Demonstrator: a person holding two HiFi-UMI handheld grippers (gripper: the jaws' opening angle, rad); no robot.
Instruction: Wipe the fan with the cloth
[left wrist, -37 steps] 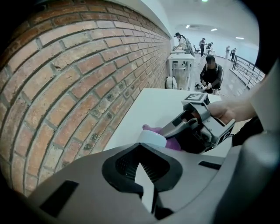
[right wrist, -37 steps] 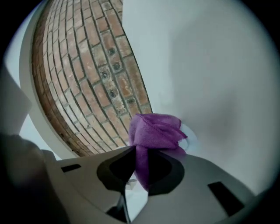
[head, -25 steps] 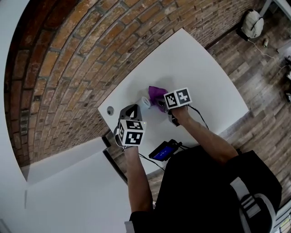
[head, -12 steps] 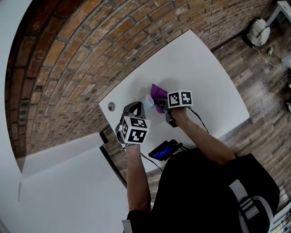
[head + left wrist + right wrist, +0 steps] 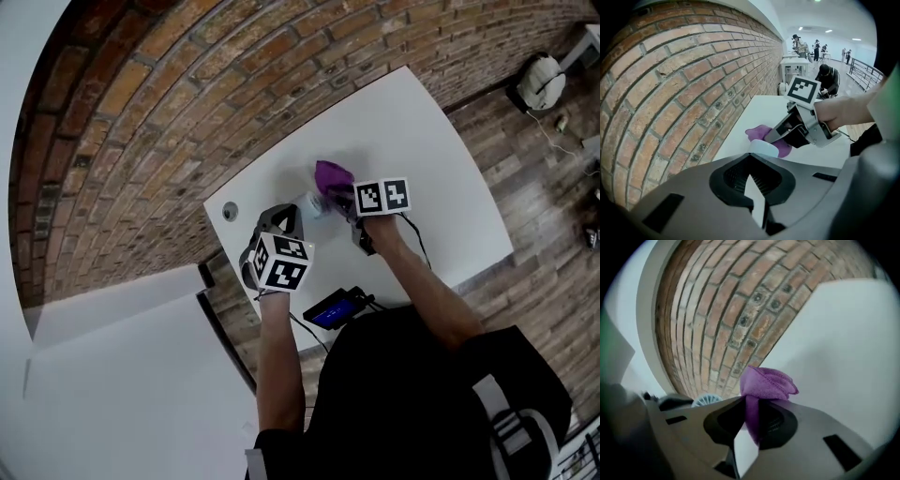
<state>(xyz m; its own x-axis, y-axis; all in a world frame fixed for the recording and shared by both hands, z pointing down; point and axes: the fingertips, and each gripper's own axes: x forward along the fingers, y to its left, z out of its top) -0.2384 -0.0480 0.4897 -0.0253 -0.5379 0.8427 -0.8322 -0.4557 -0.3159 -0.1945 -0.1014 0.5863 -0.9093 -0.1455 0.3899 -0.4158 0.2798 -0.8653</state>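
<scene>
jaws of the left gripper are closed, seemingly pinching the base of the small white fan, whose round head stands just past their tips, over the white table near the brick wall. just beside that head, on its right, bunches the purple cloth, clamped in the right gripper. from those jaws the fan lies down-left, close by; whether they touch i cannot tell. the next wipe likely needs a short leftward sweep.

I see a purple cloth, a pale bluish-white fan and a white counter. At ten o'clock, the wall is red-brown brick.
</scene>
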